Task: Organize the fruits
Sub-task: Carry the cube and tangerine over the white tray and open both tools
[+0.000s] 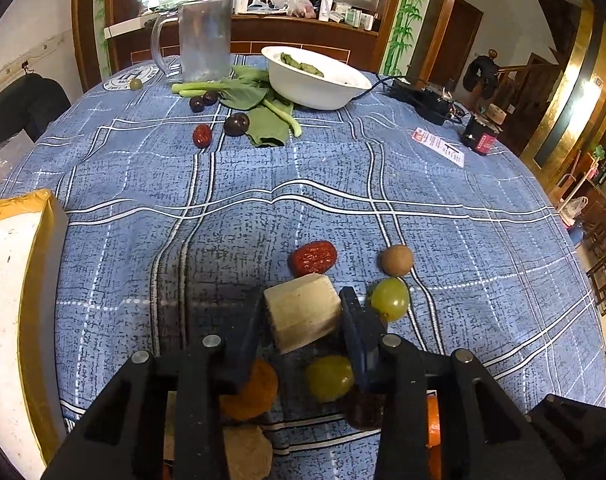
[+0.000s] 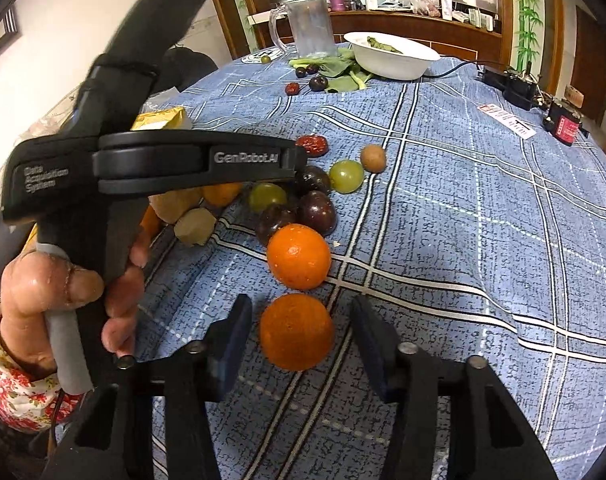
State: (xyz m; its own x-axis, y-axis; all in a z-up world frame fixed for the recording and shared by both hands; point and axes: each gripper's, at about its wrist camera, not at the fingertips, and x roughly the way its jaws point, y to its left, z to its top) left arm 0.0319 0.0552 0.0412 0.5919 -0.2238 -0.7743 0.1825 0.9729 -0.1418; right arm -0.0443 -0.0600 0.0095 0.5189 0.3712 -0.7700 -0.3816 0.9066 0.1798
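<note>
Gripping: left gripper [image 1: 303, 316] clamps its pads on a pale cut fruit chunk [image 1: 303, 312], apparently to move it out of the fruit pile.
Chunk axis: flat cut face up and away; long axis roughly crosswise between the pads.
Straddling: right gripper [image 2: 299, 336] stands apart around the near orange [image 2: 297, 332], gaps showing each side.
Location: both lie on the blue checked tablecloth [image 1: 383, 184]; white bowl [image 1: 315, 88] sits well apart, possibly the destination.

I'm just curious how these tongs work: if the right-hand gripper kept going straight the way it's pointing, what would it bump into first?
Probably the nearer orange, which lies between the right gripper fingers, with gaps on both sides. A second orange lies just beyond.
</note>
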